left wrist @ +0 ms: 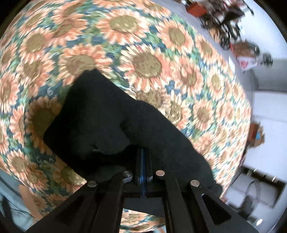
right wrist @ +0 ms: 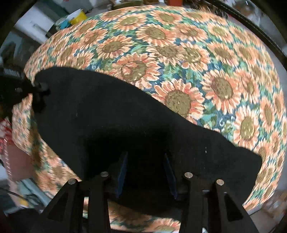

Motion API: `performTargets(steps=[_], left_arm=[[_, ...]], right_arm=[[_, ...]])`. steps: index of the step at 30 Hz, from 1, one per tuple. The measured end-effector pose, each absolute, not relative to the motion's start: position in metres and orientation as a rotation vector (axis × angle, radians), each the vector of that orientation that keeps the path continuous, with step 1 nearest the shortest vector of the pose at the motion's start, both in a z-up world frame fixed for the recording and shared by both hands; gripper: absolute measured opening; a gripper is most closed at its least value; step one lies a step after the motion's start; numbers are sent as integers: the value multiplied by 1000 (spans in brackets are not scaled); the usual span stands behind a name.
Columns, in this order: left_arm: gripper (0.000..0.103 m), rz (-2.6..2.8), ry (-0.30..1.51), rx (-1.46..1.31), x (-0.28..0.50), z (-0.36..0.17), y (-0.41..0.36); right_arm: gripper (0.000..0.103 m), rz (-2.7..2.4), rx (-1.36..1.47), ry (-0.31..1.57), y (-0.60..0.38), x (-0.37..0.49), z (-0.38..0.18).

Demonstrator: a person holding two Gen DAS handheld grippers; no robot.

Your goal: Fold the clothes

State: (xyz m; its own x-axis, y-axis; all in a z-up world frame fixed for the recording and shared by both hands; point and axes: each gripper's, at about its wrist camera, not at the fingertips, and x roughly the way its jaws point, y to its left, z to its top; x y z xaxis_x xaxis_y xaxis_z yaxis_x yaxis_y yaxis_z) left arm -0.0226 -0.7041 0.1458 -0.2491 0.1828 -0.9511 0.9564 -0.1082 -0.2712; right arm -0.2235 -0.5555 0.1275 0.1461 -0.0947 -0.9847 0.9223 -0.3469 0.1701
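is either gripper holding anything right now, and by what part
The left hand-held gripper is shut on the black garment, pinching its edge. The right hand-held gripper is open over the garment, holding nothing.

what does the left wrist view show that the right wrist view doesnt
Only the left wrist view shows the left gripper close up, its blue pads pressed together on a fold of the black garment, plus a wheeled frame on the floor beyond the table.

Only the right wrist view shows the right gripper open, its pads apart over the cloth, a yellow tub past the far edge, and the other gripper pinching the garment's far corner at the left.

Both show the black garment lying on the sunflower tablecloth.
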Motion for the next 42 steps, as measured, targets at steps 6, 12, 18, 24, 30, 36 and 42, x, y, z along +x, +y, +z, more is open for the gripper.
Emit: performTargets(steps=[6,12,18,24,30,36,42], left_arm=[[1,-1282,1601,1164,15,129,-720],[1,-1205,1731,1122,30,124,-735],[1,-1403,1428,1367,-51,176,-703],[1,-1829,1297,1530,-140,189,-632],[2,-1738,1300,1684,-150,141,-588],[2,-1751,1284,1691,-165,180,-589],[2,-1809,1188,1888,-207,159,-545]], right_arm=[[44,-1340,1436,724,-578,-235,169],[43,-1238,1474,768,-628,-200,137],[44,-1223,1490,781,-616,-178,116],[39,-1345,1617,518,-560,-254,151],[34,-1516,1793,449,-472,-330,131],[37,-1526,1806,404,-463,-332,142],[38,-1466,1795,550,-474,-302,124]])
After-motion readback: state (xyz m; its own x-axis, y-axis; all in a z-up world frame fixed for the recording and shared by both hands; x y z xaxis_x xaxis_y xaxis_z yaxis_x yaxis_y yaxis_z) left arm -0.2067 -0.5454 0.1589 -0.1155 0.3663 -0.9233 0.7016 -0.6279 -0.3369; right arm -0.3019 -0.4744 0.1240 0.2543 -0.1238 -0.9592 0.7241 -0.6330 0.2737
